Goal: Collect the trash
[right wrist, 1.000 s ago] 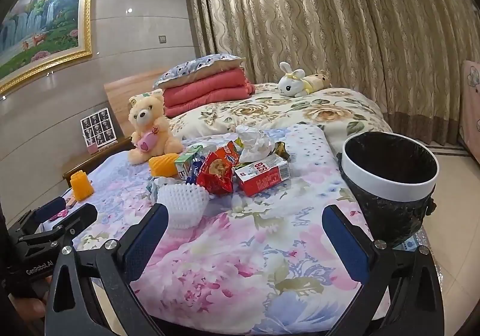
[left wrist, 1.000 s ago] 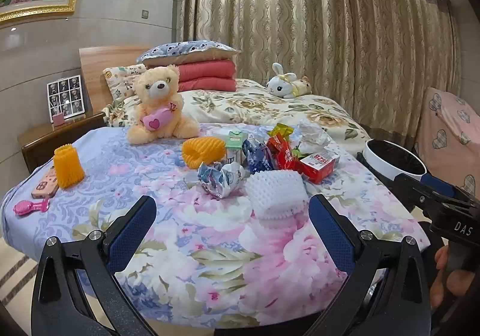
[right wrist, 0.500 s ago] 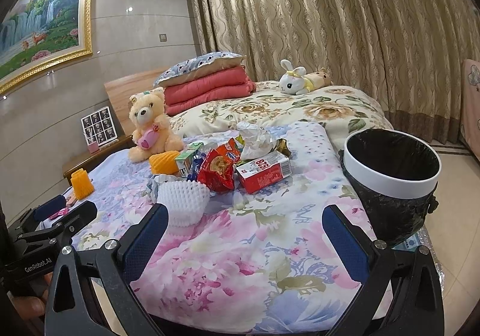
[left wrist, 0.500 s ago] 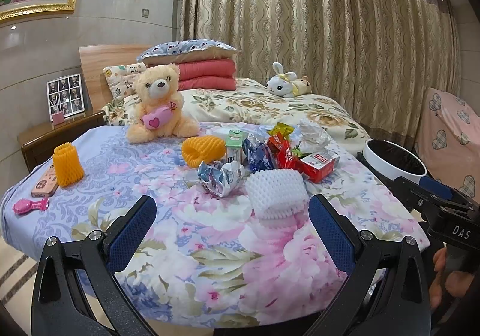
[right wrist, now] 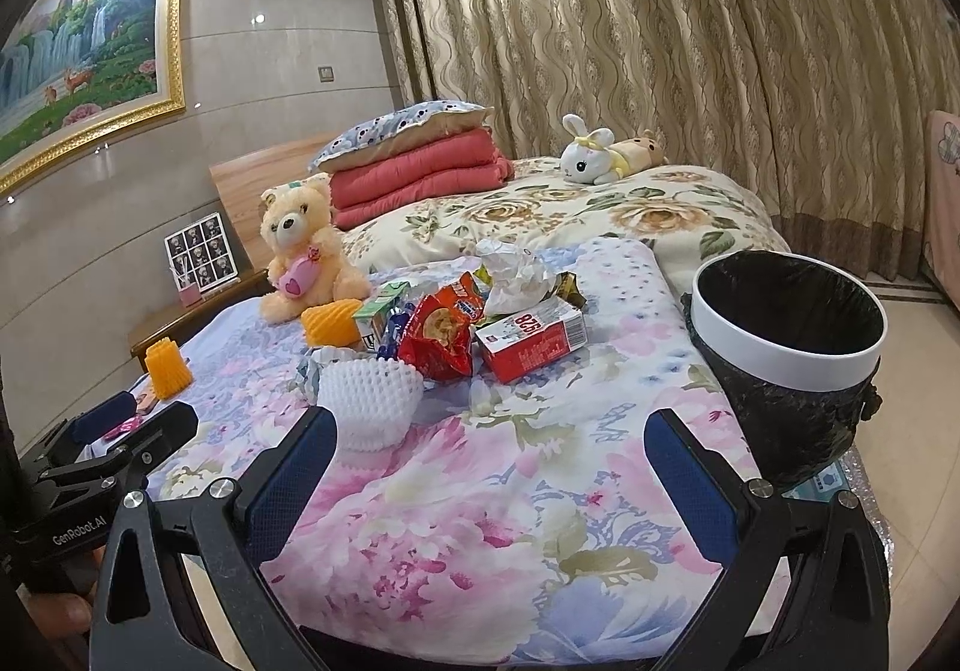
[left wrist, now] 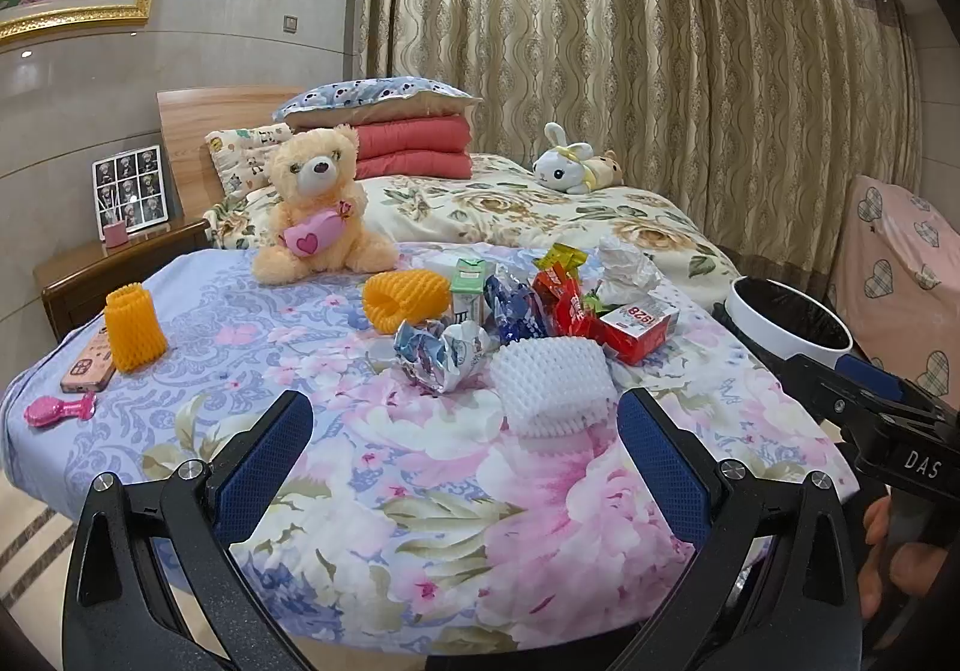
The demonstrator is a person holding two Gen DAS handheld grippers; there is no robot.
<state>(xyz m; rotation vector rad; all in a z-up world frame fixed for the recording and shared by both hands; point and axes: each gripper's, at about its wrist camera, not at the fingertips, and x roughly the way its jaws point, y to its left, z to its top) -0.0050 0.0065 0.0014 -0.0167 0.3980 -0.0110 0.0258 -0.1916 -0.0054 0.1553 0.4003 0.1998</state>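
Left wrist view: the left hand-held gripper (left wrist: pixel 465 452) hangs empty w/ jaws spread wide, short of the near edge of a table (left wrist: pixel 372 497) under a floral cloth. The trash sits in 1 cluster mid-table: a white foam fruit net (left wrist: pixel 551 382) nearest, touching a crumpled foil wrapper (left wrist: pixel 443 352) on its left; behind them a red carton (left wrist: pixel 637 327), red snack bags (left wrist: pixel 561 292), a blue wrapper (left wrist: pixel 510 306), a green-top carton (left wrist: pixel 468 287), a tissue wad (left wrist: pixel 624 266) and an orange foam net (left wrist: pixel 405 299). A 2nd orange net (left wrist: pixel 133 324) stands well apart at far left, near a phone (left wrist: pixel 90 362) and pink comb (left wrist: pixel 60 410); those 2, like the teddy bear (left wrist: pixel 315 206), are prob. not trash. The foam net looks feather-light and squashy, so I'd pinch across its middle and let it compress; little chance of damage. Right wrist view: the right hand-held gripper (right wrist: pixel 489 467) is also wide and empty, near the table's front edge. The lined bin (right wrist: pixel 786 356) stands just beside the table's right side, mouth open. The white net (right wrist: pixel 369 401) lies left of centre, the red carton (right wrist: pixel 531 340) behind it, a cookie bag (right wrist: pixel 441 329) between. The carton seems stiff, so grip its flat long faces; the foil and bags are prob. slick and crinkly, so bite deep into a fold, not an edge. The tissue (right wrist: pixel 516 275) is limp; take it by the bulk.
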